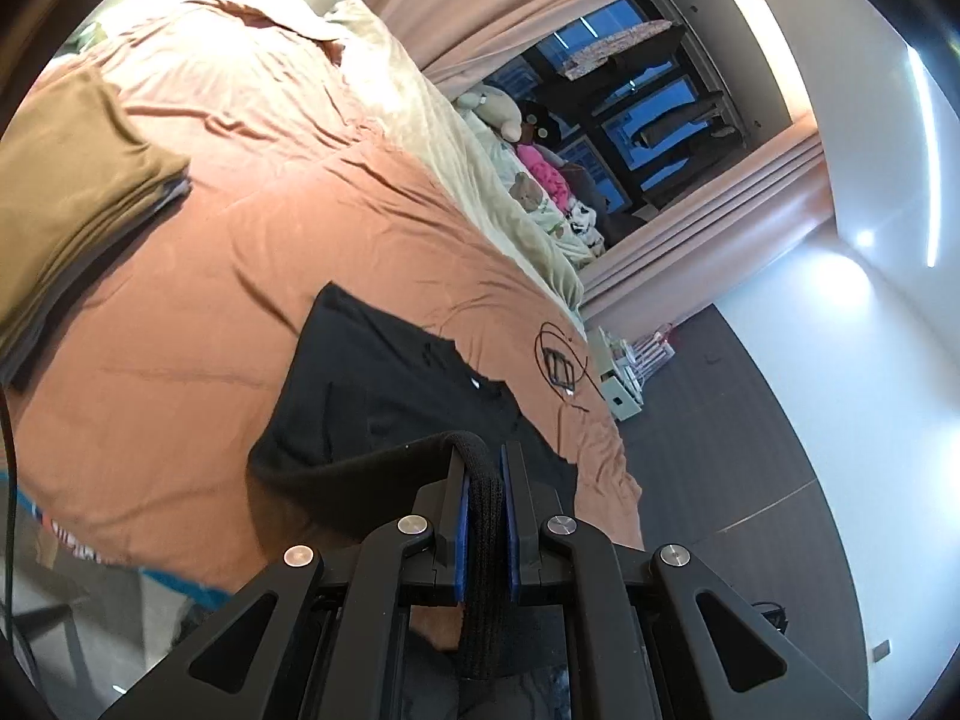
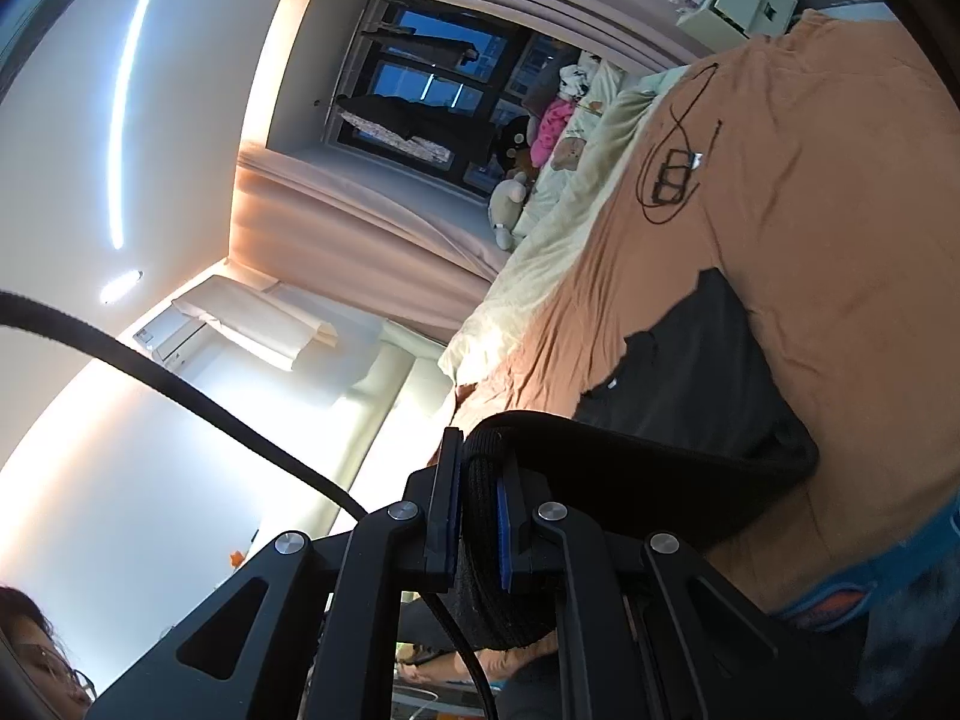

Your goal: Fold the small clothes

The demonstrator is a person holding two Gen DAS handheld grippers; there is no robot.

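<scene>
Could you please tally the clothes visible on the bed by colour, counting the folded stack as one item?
Black: 1, the black garment, clamped at its hem by the left gripper and the right gripper.
Olive-brown: 1, the folded stack.
Total: 2

Left gripper (image 1: pixel 485 468): black linkage, blue pads, jaws clamped on a black ribbed fabric band (image 1: pixel 483 540). Right gripper (image 2: pixel 480 468): identical, clamped likewise.

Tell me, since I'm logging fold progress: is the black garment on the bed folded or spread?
Partly folded: the black garment lies on the bedspread with its near edge lifted in both grippers.
</scene>
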